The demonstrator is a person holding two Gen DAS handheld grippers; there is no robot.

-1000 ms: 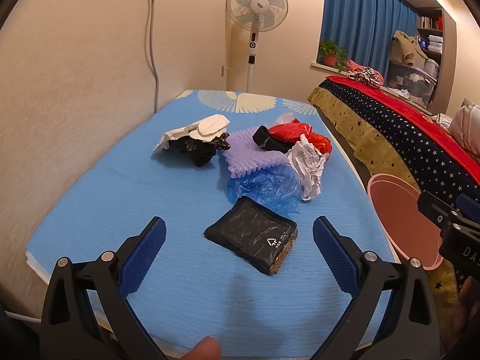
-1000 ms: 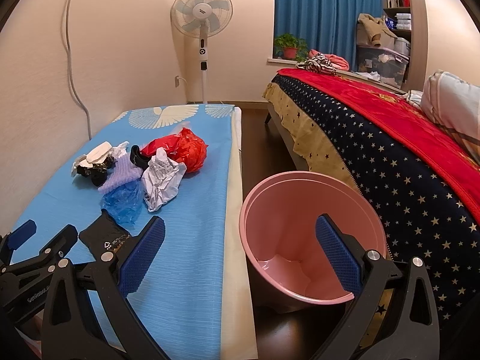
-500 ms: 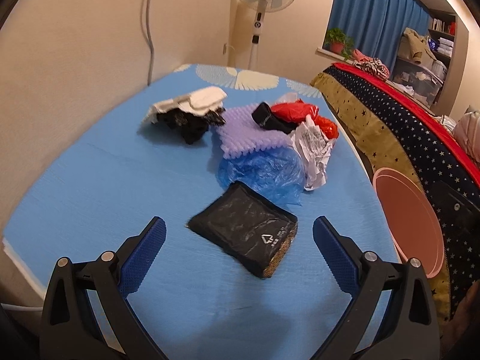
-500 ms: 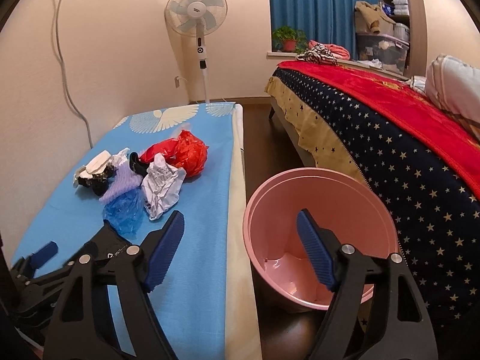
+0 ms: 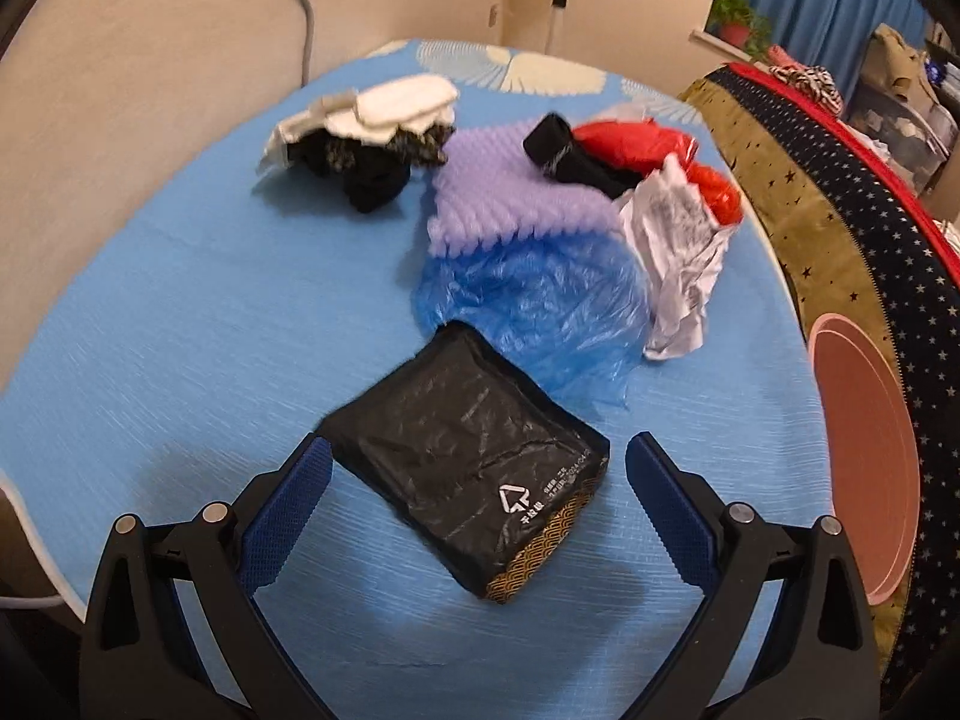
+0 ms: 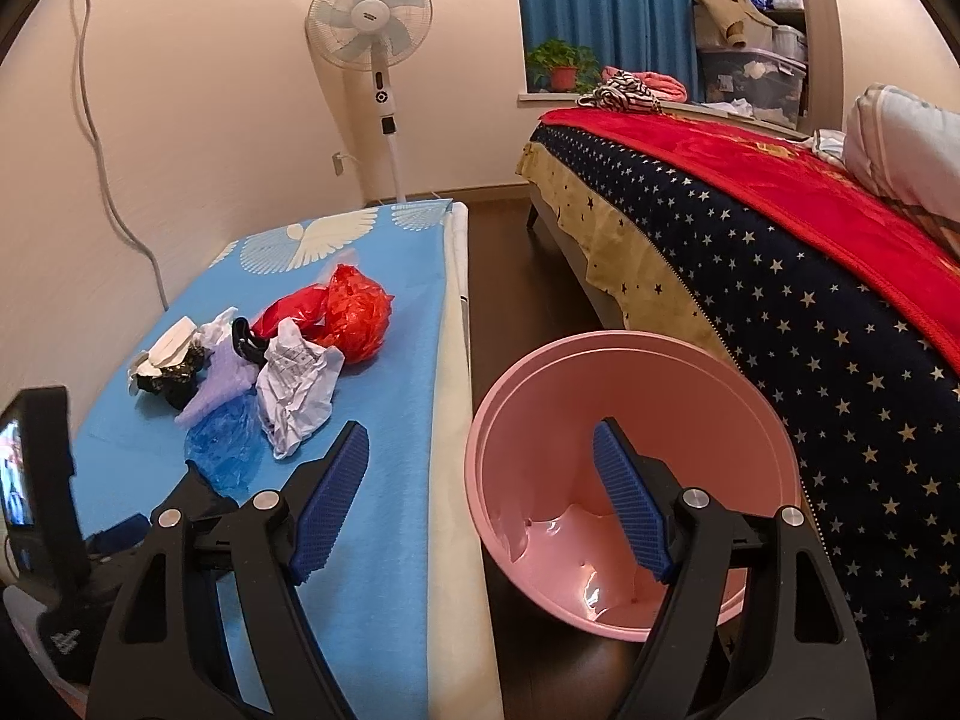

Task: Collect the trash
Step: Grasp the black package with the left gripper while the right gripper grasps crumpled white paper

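Left claw [image 5: 477, 465] gaping wide over the black packet [image 5: 465, 459], blue pads flanking it, neither pressing on it; nothing held. Packet lying flat on the blue worktop [image 5: 180, 312], nearest piece of the trash, just in front of the crumpled blue film [image 5: 534, 312]. Behind that, lilac foam [image 5: 510, 204], white crumpled paper [image 5: 678, 264], red bag [image 5: 648, 144] and a black-and-white scrap pile [image 5: 366, 138].

To do the pickup well: lower until the pads straddle the packet's two long sides, not its corners; square the claw to the packet's skewed lie first; close gently, since the glossy wrap looks slippery. Keep clear of the blue film's edge, apparently touching the packet's far corner, though blur there leaves this unsure. Then carry across to the pink bin [image 6: 630, 480], standing on the floor between worktop and bed [image 6: 780, 276].

Right claw [image 6: 480, 501] empty, jaws apart at a moderate gap, hovering near the bin's rim.

Against a second ago: packet much larger and lower in the left view, now between the pads rather than ahead of them; camera pitched down, fan head out of sight. Right claw narrower than before, bin nearer.
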